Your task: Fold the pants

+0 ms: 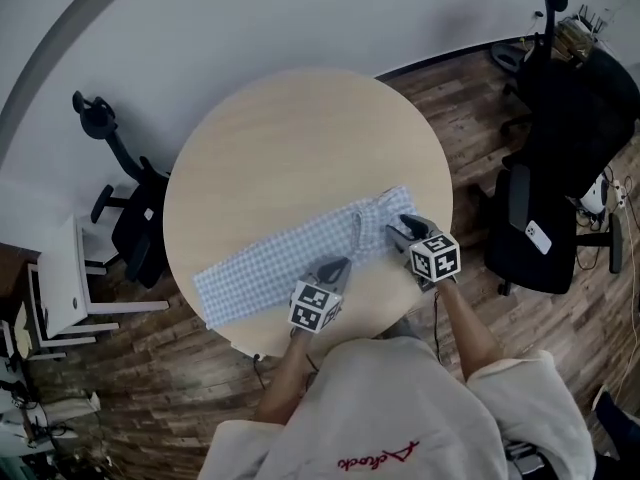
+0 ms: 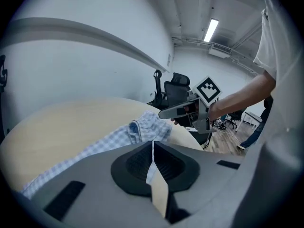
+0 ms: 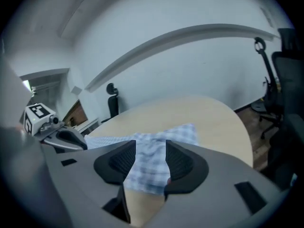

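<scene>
Blue-and-white checked pants lie stretched across the near half of the round wooden table, waistband end to the right. My left gripper sits at the cloth's near edge around mid-length. In the left gripper view its jaws stand together with a thin strip of pants cloth pinched in the slit. My right gripper hovers at the waistband end. Its jaws are wide apart with the pants showing between them, and the pads are not pressing the cloth.
A black office chair stands left of the table and a larger one draped in dark cloth to the right. A white shelf unit is at far left. The table's far half is bare wood. Wooden floor surrounds it.
</scene>
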A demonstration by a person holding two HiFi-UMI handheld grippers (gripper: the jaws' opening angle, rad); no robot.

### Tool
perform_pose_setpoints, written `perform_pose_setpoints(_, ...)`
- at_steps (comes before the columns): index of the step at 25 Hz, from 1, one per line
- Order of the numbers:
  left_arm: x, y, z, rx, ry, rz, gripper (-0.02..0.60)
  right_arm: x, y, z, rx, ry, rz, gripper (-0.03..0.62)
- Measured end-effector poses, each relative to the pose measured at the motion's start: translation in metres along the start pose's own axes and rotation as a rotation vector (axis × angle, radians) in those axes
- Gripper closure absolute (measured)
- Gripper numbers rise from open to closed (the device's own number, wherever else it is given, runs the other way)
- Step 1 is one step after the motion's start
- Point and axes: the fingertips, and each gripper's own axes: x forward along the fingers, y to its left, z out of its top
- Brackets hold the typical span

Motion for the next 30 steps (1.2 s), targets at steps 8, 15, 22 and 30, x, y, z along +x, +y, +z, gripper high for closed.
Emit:
perform_pose_setpoints(8, 0.027, -0.005, 0.016, 0.029, 0.017, -0.031, 0.543, -0.018, -0.089, -0.036, 0.238, 0.072, -0.191, 0.391)
perform_pose_setpoints(15, 0.036, 0.004, 0.015, 0.002, 0.02, -0.008, 0.543, -0.002, -0.097, -0.052, 0.26, 0.221, -0.209, 0.429)
perform_pose_setpoints(22, 0.04, 0.011, 0.02, -0.01, 0.013, -0.006, 0.543, -0.001, -0.096, -0.042, 0.31, 0.178, -0.16, 0.53)
perform_pose_setpoints(30, 0.053, 0.005, 0.03, 0.015, 0.006, -0.054, 0.543, -0.031, -0.132, 0.002, 0.271, 0.044, -0.225, 0.533)
